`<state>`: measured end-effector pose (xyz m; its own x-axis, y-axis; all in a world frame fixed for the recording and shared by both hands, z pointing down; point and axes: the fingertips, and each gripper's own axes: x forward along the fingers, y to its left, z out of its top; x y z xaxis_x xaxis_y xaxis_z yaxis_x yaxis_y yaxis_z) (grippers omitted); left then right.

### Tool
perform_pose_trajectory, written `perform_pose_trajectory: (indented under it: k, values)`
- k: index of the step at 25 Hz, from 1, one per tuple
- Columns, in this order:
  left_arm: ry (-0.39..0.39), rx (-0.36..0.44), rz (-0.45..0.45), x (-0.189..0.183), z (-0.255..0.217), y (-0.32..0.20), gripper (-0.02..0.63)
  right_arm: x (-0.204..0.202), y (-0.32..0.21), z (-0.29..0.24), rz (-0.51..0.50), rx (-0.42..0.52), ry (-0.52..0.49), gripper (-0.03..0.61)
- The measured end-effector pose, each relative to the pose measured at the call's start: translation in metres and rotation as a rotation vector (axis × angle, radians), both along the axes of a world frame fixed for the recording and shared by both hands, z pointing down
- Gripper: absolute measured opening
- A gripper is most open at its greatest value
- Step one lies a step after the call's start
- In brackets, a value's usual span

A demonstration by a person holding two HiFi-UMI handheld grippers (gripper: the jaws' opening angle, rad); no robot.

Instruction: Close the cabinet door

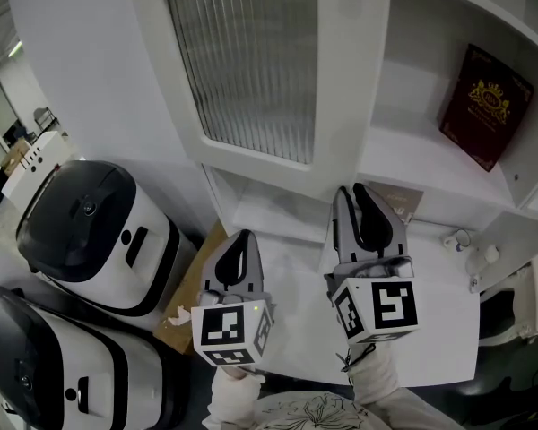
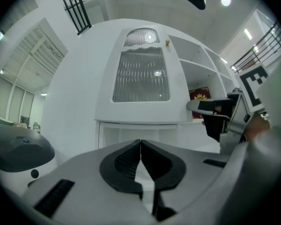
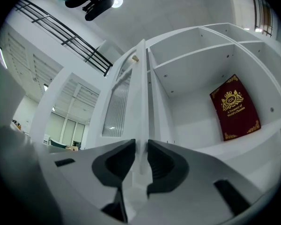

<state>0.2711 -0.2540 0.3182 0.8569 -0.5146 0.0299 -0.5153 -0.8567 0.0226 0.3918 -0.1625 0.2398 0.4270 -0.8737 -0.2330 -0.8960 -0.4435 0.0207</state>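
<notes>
Nearest the person, the left gripper [image 1: 241,236] is hanging low over the near left edge of a white counter top [image 1: 439,330]. Its claw is clenched on nothing, the two dark pads meeting tip to tip in its own view [image 2: 140,144]. Off to the left, two black-and-white domed appliances are sitting side by side, one close in [image 1: 45,365] and one a little farther [image 1: 90,231]. A flat brown cardboard sheet [image 1: 186,298] is lying between them and the counter. Just right of the left gripper and farther out, the right gripper [image 1: 360,189] is reaching up to the white cabinet door with a ribbed glass pane [image 1: 247,61]. It is grasping the door's free edge low down, and in its own view [image 3: 140,146] the jaws are standing a narrow gap apart with the thin white edge [image 3: 141,102] between them. The door is standing open, swung out toward the person at the left of the white open shelves [image 1: 403,164]. Farthest away, at the right, a dark red book with a gold crest [image 1: 484,106] is leaning upright against the back of one shelf.
</notes>
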Motion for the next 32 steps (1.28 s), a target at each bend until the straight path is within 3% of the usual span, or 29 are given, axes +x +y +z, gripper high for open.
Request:
perform_pose_trajectory:
  k: [32]
  values:
    - [-0.014, 0.007, -0.008, 0.018, -0.001, -0.012, 0.005, 0.043, -0.021, 0.002, 0.017, 0.002, -0.048, 0.071]
